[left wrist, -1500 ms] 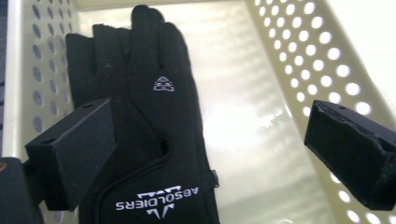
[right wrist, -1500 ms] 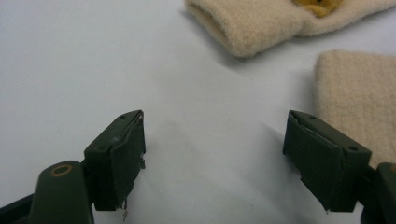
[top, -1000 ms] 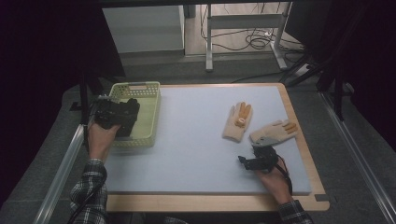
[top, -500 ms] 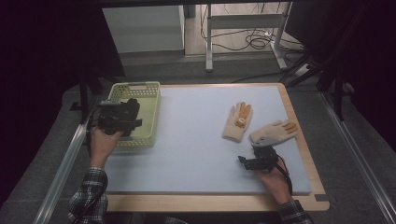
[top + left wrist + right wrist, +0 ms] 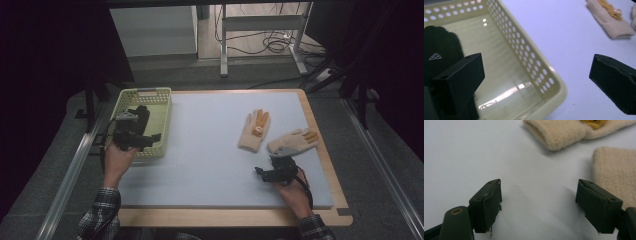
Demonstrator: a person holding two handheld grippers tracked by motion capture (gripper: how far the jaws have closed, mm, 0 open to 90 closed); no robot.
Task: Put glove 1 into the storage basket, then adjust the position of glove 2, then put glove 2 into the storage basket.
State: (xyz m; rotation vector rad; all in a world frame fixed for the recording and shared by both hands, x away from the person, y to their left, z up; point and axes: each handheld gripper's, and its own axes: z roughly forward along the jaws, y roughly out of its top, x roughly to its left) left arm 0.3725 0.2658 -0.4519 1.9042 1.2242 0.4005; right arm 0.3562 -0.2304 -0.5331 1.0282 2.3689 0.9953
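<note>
Dim room beyond the table; a white cabinet [image 5: 152, 31] and metal frame legs [image 5: 262, 30] stood at the back, cables [image 5: 272, 42] loose on the floor. The table [image 5: 320, 135] was wood-edged with a pale blue-grey mat [image 5: 210, 150] covering most of it. At the mat's left edge sat a yellow-green perforated basket [image 5: 157, 102], a black item [image 5: 442, 47] lying in it on its left side; what the item was could not be told. The left gripper [image 5: 131, 131] hung over the basket's near end, jaws wide apart with nothing between them; in the left gripper view one jaw sat over the basket floor, the other past the rim over the mat. To the right lay two cream gloves with orange fingertips, apart from each other: the far glove [image 5: 254, 131] fingers pointing away, the near glove [image 5: 292, 142] angled with its fingers toward the right edge. The right gripper [image 5: 281, 166] rested low on the mat just in front of the near glove's cuff, jaws spread wide and empty, the cuff showing just beyond its right jaw in the right gripper view.
</note>
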